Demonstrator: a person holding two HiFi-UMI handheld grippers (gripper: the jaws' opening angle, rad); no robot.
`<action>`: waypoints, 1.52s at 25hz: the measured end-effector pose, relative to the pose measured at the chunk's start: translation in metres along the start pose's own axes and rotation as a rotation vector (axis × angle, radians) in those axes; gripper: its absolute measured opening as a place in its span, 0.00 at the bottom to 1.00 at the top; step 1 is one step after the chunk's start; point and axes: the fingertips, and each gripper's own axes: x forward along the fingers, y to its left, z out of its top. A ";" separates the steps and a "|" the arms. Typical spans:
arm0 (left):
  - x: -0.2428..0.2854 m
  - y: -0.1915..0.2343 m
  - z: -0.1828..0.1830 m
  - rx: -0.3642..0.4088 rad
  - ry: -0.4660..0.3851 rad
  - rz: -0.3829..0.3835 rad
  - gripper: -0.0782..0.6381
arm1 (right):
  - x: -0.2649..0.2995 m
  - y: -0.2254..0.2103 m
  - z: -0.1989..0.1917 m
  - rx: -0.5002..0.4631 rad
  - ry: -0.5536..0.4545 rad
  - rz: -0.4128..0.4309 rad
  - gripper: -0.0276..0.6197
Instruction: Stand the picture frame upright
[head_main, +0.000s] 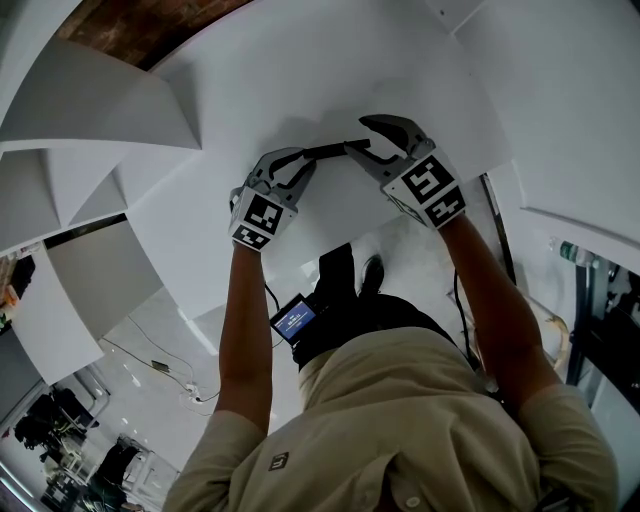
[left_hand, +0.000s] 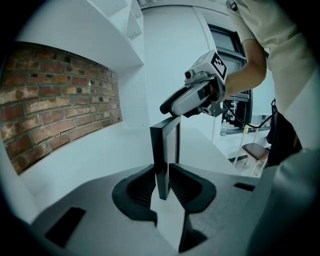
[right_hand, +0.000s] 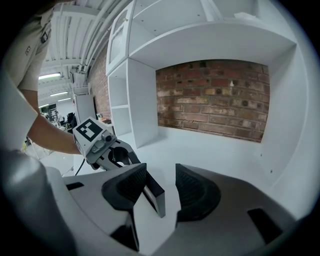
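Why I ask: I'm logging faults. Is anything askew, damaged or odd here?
Nothing stands out. The frame is held on edge above the white shelf. The left gripper clamps one end, and the right gripper has its jaws apart round the other. No damage or spill shows.

Picture frame between the two grippers, brick wall behind

The picture frame (left_hand: 165, 145) stands upright, its near end between the pads of the left gripper (left_hand: 162, 187). The right gripper (right_hand: 161, 186) is at the frame's opposite end, with a corner of the frame between its parted jaws, nearer one pad than the other. Both grippers are over the alcove floor (right_hand: 210, 145). The brick wall (right_hand: 212, 97) lies behind it, with shelf compartments (right_hand: 120, 100) beside it
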 end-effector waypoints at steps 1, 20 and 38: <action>0.000 0.000 0.000 0.001 0.000 -0.001 0.24 | 0.000 0.000 -0.001 0.001 0.000 0.002 0.32; -0.002 -0.002 0.000 0.012 -0.004 -0.027 0.24 | 0.001 0.004 0.000 -0.012 -0.001 0.017 0.32; -0.019 -0.005 0.009 0.040 0.009 -0.006 0.24 | -0.014 0.006 0.016 -0.024 -0.046 0.016 0.32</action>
